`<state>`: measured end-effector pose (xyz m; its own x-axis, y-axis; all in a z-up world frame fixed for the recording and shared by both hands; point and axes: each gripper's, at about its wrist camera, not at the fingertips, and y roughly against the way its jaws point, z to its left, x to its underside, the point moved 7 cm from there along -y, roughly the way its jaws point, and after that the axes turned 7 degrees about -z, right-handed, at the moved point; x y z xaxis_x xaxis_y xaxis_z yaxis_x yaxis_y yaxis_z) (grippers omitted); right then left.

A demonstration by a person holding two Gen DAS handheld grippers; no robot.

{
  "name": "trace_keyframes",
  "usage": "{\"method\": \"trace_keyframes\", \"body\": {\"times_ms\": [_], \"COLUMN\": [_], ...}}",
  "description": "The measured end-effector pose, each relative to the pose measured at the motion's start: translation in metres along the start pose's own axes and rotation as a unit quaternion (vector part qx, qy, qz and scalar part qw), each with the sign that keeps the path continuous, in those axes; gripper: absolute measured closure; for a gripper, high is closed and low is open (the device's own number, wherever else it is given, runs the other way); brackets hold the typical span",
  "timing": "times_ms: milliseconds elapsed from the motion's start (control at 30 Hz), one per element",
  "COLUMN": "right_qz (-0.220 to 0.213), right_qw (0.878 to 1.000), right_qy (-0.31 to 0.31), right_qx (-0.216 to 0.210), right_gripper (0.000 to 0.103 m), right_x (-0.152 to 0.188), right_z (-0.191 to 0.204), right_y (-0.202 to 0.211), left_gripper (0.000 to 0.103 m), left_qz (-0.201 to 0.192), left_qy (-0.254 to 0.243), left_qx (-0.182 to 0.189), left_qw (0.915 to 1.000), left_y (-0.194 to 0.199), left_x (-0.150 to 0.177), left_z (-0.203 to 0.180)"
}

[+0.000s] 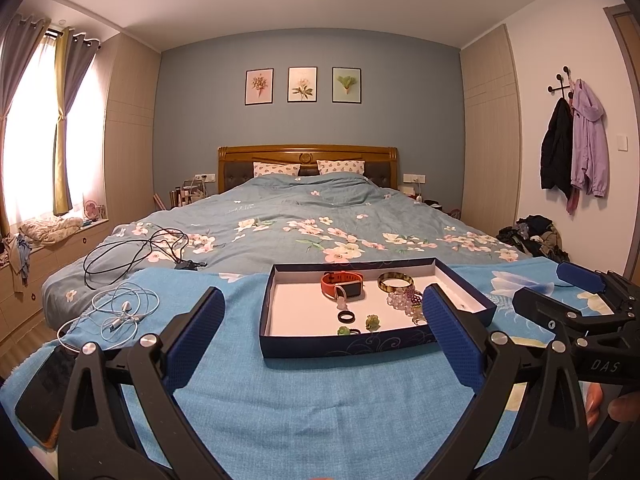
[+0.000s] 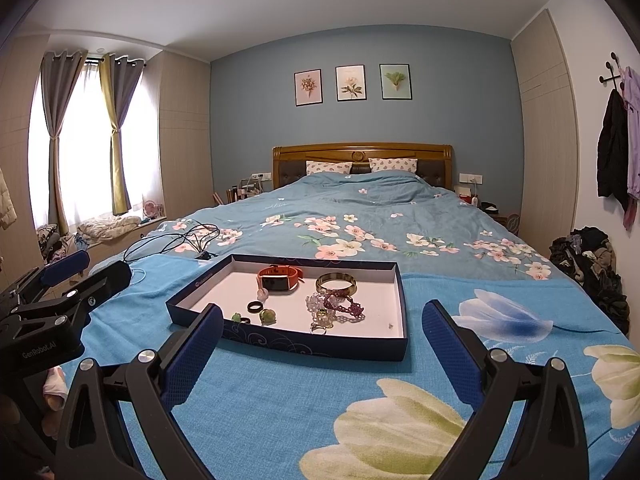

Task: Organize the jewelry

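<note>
A flat cardboard tray [image 2: 400, 304] with dark blue walls and a white floor is being rested on a bright blue blanket [image 1: 320, 408] at the foot of the bed [image 2: 360, 208]. The jewelry is being kept inside this tray. An orange watch [image 2: 278, 278] with a smooth rubbery band is lying near the tray's far wall. Just beside the watch, a round shiny bangle [image 2: 336, 282] is lying flat. A knotty purple bead string [image 2: 346, 306] and clear beads [image 1: 400, 300] are being piled just in front of the bangle. A small black ring [image 2: 256, 306] and little green stones [image 2: 267, 316] are sitting toward the tray's near wall.

The left tongs [image 1: 320, 340] are being held wide apart, in front of the tray's near wall, with nothing between the bumpy blue pads [image 1: 196, 340]. The right tongs [image 2: 322, 354] are also being held spread and empty, in front of the tray's near wall and toward its right end.

To the left of the tray, thin white earphone wires [image 1: 120, 312] and a black cable [image 1: 136, 252] are lying in loops.
</note>
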<state>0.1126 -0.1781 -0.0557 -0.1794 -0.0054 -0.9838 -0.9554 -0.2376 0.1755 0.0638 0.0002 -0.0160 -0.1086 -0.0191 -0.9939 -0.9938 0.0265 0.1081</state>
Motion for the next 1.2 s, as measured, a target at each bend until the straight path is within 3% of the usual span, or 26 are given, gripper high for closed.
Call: {"method": "trace_keyframes", "body": {"times_ms": [1200], "right_qz": [0.002], "right_qw": [1.0], "right_qy": [-0.004], "right_qx": [0.003], "right_gripper": [0.007], "right_x": [0.0043], "right_z": [-0.0032], "right_y": [-0.0002], "left_gripper": [0.006], "left_qz": [0.008], "left_qy": [0.0], "left_qx": [-0.005], "left_qw": [1.0], "left_y": [-0.0056], "left_x": [0.0083], "left_z": [0.0022]}}
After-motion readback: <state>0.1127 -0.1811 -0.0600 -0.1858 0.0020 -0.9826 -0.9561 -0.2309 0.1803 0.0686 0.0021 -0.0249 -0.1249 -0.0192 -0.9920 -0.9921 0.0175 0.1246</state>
